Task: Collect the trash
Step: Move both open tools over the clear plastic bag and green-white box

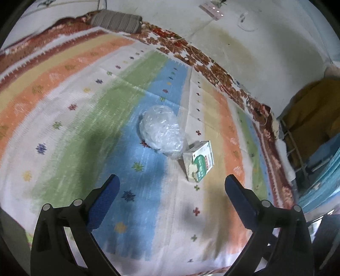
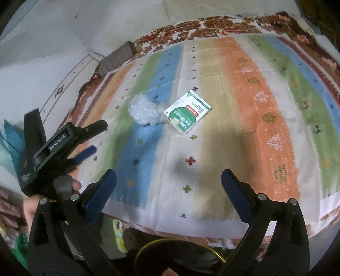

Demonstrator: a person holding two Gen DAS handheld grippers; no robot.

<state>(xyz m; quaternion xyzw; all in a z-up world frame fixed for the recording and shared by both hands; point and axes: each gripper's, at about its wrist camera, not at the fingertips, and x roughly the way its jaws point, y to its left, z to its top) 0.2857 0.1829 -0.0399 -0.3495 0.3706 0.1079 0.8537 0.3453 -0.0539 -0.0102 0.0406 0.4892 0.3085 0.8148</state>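
Note:
A crumpled clear plastic wad [image 1: 162, 130] lies on the striped bed cover [image 1: 85, 110], and a small green-and-white cardboard box [image 1: 199, 162] rests just to its right, touching it. My left gripper [image 1: 172, 184] hovers open a short way in front of both, nothing between its blue pads. In the right wrist view the plastic wad [image 2: 143, 111] and the box [image 2: 187, 111] sit mid-bed, well ahead of my open right gripper [image 2: 169, 180]. The left gripper [image 2: 93, 138] shows at the left of that view, held by a hand [image 2: 31, 207].
A dark round bin with a gold rim [image 2: 180, 256] stands below the bed's near edge. A grey folded cloth [image 1: 116, 20] lies at the bed's far end against a white wall [image 1: 244, 48]. Shelving and blue items [image 1: 314, 152] crowd the right side.

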